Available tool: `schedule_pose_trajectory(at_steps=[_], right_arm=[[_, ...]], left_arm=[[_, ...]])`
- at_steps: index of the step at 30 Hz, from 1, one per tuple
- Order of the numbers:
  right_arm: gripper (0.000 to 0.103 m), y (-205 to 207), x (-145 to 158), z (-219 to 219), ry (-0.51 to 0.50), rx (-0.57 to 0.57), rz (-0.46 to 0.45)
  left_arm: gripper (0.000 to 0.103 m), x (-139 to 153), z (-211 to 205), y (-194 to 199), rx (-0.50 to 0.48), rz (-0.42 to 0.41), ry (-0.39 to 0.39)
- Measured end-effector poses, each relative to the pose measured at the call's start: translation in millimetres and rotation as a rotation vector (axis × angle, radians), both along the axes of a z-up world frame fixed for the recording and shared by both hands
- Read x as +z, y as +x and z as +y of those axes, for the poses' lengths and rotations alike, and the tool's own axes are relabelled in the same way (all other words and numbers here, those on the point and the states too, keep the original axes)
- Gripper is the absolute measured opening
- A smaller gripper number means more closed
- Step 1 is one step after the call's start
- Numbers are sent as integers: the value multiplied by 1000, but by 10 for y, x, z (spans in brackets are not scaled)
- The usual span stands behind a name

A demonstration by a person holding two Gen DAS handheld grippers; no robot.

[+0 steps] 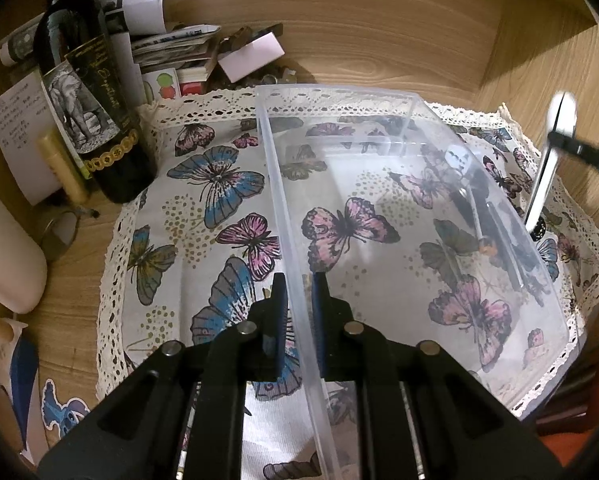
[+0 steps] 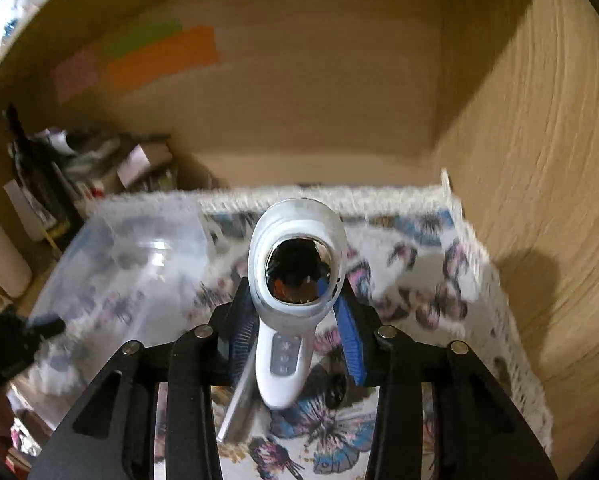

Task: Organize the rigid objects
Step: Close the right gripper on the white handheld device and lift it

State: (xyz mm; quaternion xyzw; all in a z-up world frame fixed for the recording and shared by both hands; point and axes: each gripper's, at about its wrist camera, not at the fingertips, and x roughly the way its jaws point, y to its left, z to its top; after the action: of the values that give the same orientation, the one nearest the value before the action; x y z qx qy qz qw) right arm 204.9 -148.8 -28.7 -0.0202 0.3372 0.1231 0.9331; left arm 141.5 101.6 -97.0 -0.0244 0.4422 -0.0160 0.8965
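In the left wrist view we see the left gripper (image 1: 297, 304) at the lower centre with its jaws clamped on the near left wall of a clear plastic bin (image 1: 411, 216), one blue pad inside the wall and one outside. The bin sits on a butterfly-print cloth (image 1: 203, 208) with a lace edge, which covers the wooden desk (image 1: 75, 304). Through the bin's far right part we make out a few dark items, too blurred by the plastic to name. In the upper left stands a dark bottle (image 1: 87, 92) with an elephant label, just beside the cloth's corner, with a gold-coloured stick (image 1: 61, 168) leaning near it and a heap of papers and boxes (image 1: 179, 52) behind. At the right edge a white handheld device (image 1: 551, 160) hangs above the cloth beyond the bin's right wall, held by a black finger of the other gripper. In the right wrist view, which is smeared, the right gripper (image 2: 295, 320) fills the bottom centre, its jaws closed on the neck of that white handheld device (image 2: 295, 280), whose round mirrored head points at the lens and whose handle with three buttons hangs down clear of the cloth (image 2: 419, 280). The clear plastic bin (image 2: 139, 256) lies to the left of the device, and the left gripper's black tip (image 2: 39, 326) shows at the left edge. A flat metallic piece (image 2: 239, 404) lies on the cloth under the handle. Wooden walls close in behind and on the right.
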Motion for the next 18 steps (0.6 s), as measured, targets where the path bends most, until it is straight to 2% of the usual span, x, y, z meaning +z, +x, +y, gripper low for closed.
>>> schedule_pose_trajectory(at_steps=[5,10,18], right_arm=[[36,-59,311,285,1,79,-101],[36,-75,432,586,28,167,-143],[36,15,297,1003,45,289,-95]], left_arm=[[12,3,-20,-22,5,-10,15],[12,1,-18,-42,9,-18,11],[10,1,-7,-34,16,-27,-4]])
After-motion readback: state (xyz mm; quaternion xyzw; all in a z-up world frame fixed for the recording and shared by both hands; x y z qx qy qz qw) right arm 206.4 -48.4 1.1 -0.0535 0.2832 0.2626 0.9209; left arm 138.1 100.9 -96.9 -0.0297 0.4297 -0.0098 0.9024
